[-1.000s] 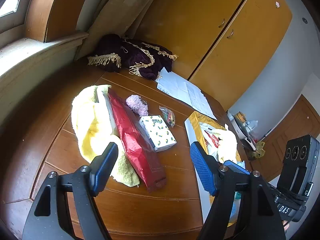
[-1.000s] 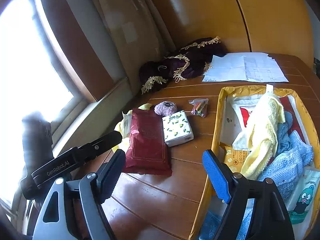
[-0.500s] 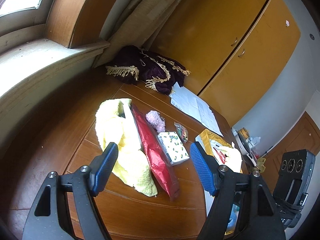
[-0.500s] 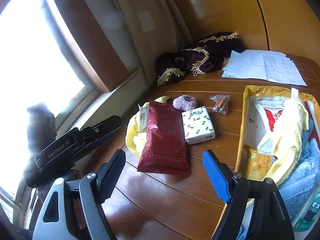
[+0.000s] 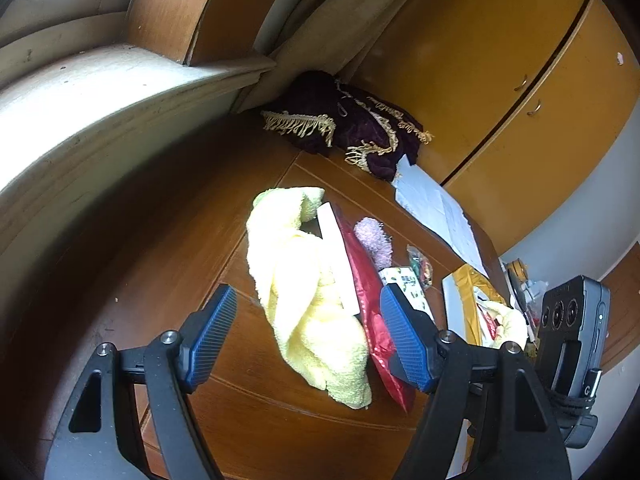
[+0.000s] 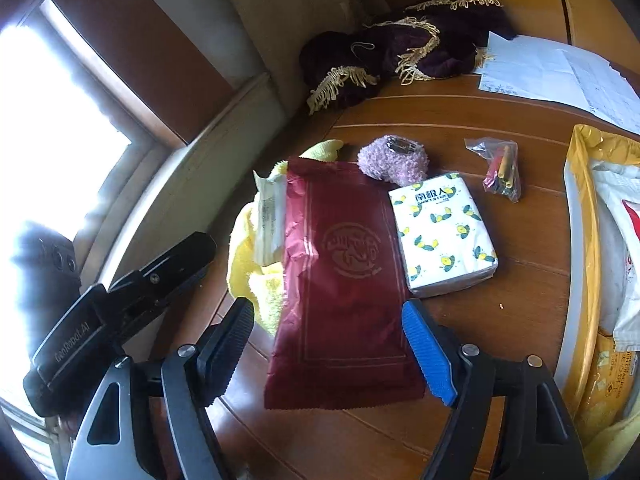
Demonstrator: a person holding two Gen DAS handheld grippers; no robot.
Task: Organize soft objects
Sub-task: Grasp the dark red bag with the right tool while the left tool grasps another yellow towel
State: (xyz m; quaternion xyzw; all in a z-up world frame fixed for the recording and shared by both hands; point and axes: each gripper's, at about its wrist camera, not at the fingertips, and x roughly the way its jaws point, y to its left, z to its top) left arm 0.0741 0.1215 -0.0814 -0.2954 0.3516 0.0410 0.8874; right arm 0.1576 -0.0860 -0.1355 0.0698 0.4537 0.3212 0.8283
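Hovering, both grippers' fingers spread, left gripper (image 5: 308,336) over limp yellow towel (image 5: 308,300); pinching bunched fold at 6 o'clock looks safest.

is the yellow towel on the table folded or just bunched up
Bunched up. The fluffy yellow towel lies in loose, uneven rolls on the wooden table, partly under the dark red foil packet.

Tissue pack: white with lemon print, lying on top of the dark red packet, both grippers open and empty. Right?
Not quite. The tissue pack lies on the table beside the dark red packet, on its right in the right wrist view, not on top. The rest holds: lemon print, left gripper and right gripper open and empty.
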